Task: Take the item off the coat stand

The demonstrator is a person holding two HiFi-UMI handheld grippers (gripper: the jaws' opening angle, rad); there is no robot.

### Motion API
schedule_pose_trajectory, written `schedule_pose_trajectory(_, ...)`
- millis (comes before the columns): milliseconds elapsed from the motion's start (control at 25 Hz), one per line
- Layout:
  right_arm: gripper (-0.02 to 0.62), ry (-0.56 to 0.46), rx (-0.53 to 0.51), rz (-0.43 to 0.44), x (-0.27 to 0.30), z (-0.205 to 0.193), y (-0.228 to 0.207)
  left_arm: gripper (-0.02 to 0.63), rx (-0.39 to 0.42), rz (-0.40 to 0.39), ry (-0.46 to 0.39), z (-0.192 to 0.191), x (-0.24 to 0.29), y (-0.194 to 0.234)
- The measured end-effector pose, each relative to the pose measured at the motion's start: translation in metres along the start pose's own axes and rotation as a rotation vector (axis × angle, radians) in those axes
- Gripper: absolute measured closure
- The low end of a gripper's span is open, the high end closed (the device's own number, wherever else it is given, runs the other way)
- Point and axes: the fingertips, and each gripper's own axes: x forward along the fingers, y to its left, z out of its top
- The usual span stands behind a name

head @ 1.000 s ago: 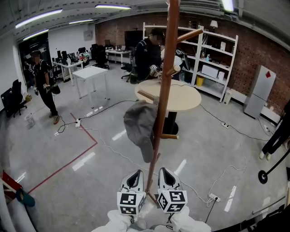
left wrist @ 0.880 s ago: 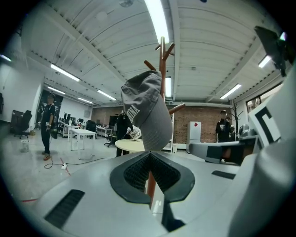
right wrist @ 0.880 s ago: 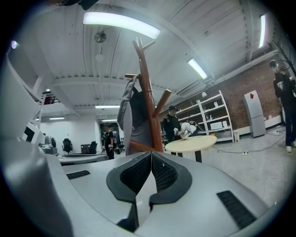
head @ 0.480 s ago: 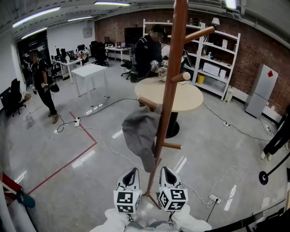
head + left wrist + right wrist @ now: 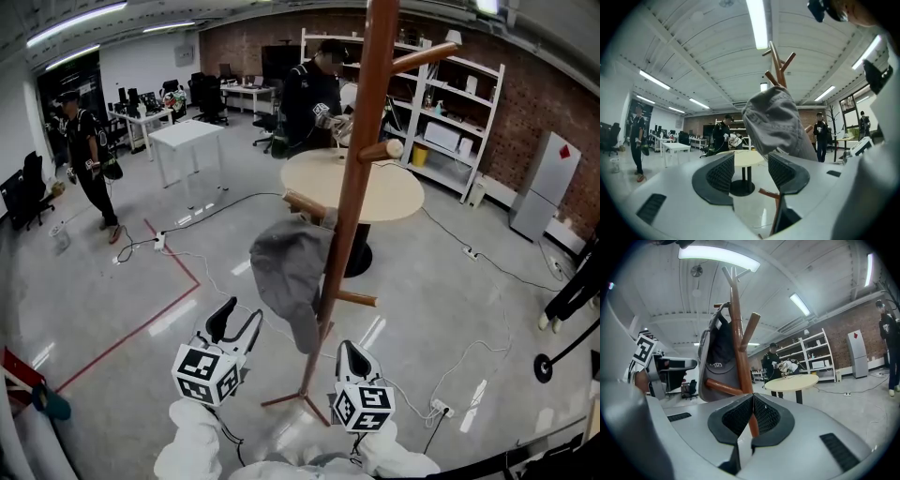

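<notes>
At the coat stand [image 5: 361, 169]: grey cap [image 5: 286, 277] hangs on a low peg.
Empty left gripper [image 5: 236, 319] fingers opening just short of cap; right gripper [image 5: 351, 356] fingers pressed together. Pinch the crown, lift up & off w/o tugging.

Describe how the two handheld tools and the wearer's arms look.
The left tool and the right tool both have black jaws edged in white. Each carries a white cube printed with black square markers. In the gripper views the bodies are smooth light grey, with dark ribbed pads. The person wears white sleeves.
</notes>
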Motion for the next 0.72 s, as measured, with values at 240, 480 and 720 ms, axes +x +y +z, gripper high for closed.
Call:
schedule_pose_trajectory(240,0.586,-0.001,-0.001,0.014,0.001,0.005,0.001,0.368,0.143,-0.177,-0.045,0.060,0.013,-0.005)
schedule_pose_trajectory(480,0.586,0.002,0.004,0.019,0.002,0.002,0.002,0.365,0.107,-0.247,-0.057,0.074,0.041,-0.001)
schedule_pose_trajectory(720,0.586,0.012,0.021,0.003,0.002,-0.008,-0.005,0.352,0.014,-0.392,-0.047,0.073,0.063,0.000)
